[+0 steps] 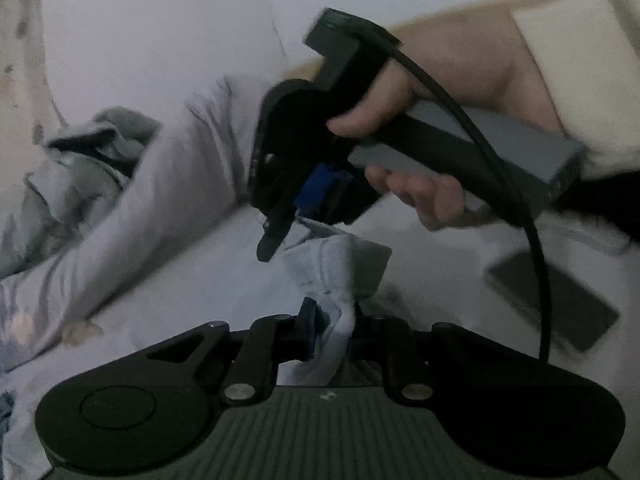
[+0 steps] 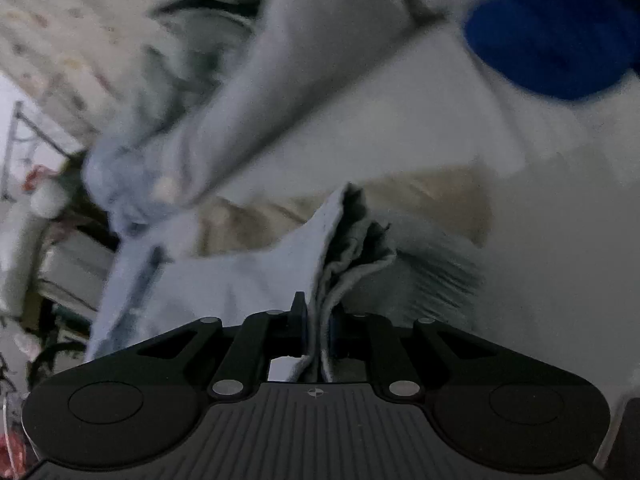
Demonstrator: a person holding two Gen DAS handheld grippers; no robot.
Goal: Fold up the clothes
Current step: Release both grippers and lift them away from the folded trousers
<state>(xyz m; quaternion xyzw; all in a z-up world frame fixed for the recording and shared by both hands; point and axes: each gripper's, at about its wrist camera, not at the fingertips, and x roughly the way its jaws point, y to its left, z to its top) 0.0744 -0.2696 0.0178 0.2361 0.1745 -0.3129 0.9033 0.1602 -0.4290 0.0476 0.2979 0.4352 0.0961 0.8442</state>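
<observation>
White bed sheet (image 1: 420, 280); on it pale blue garment (image 1: 132, 216), dark flat phone-like slab (image 1: 556, 300).

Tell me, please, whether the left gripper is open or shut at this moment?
Shut. The left gripper has its two fingers closed on a bunched edge of the pale blue garment, with cloth pinched between them.

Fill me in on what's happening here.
A person is folding a pale blue garment over a white bed, with tongs in each hand. The left tongs are shut on a bunched edge of it. The right tongs pinch another edge. More grey clothes lie crumpled nearby.
</observation>
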